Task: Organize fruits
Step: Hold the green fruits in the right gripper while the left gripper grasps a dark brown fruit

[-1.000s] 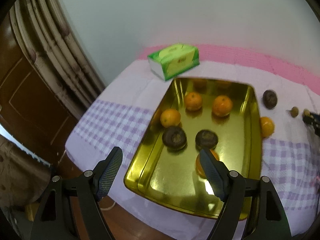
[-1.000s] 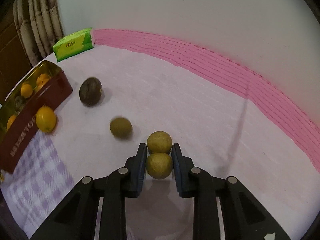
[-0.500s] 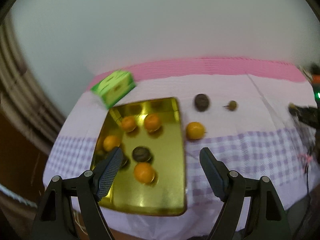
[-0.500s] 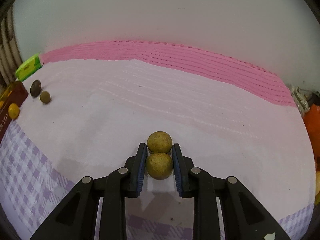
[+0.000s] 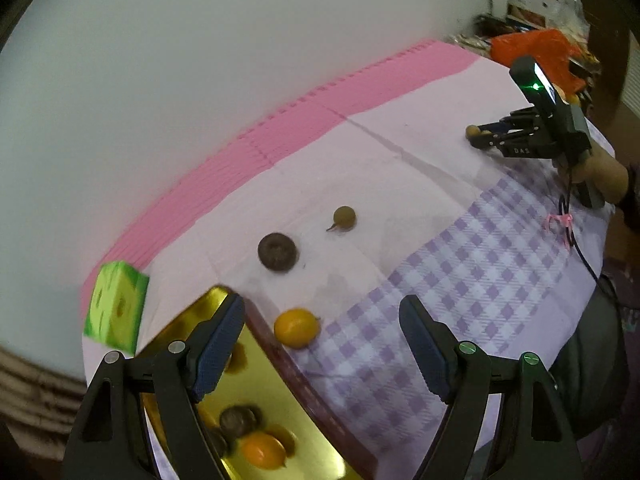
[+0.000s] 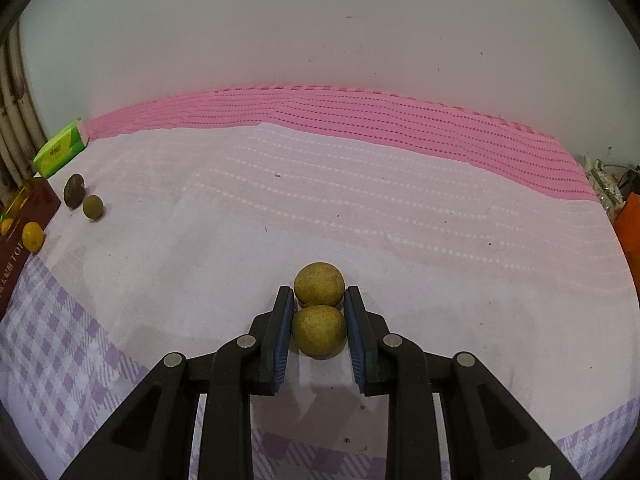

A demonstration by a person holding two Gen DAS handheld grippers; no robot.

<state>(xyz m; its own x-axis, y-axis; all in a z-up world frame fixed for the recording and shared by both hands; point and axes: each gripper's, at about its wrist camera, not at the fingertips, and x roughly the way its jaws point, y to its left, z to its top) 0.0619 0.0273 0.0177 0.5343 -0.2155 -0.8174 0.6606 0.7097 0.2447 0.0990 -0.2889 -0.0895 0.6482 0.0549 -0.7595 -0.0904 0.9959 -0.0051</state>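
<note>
My right gripper (image 6: 318,300) is shut on two joined olive-brown round fruits (image 6: 319,310), low over the pink cloth; it also shows in the left wrist view (image 5: 486,136) at far right. My left gripper (image 5: 322,344) is open and empty above the gold tray's (image 5: 256,340) right rim. An orange (image 5: 297,327) lies on the cloth beside the tray. A dark wrinkled fruit (image 5: 277,251) and a small olive fruit (image 5: 344,218) lie farther out. The tray holds oranges (image 5: 262,450) and a dark fruit (image 5: 236,420).
A green tissue box (image 5: 116,318) stands at the back left by the wall. Orange bags and clutter (image 5: 536,52) sit beyond the table's far right end. The table's front edge (image 5: 560,320) drops off at right. The tray's dark red side (image 6: 16,240) is at left.
The left gripper has swung right and tilted, so the tray slid to the lower left of its view. The right gripper, still holding the two fruits, has turned slightly left.
</note>
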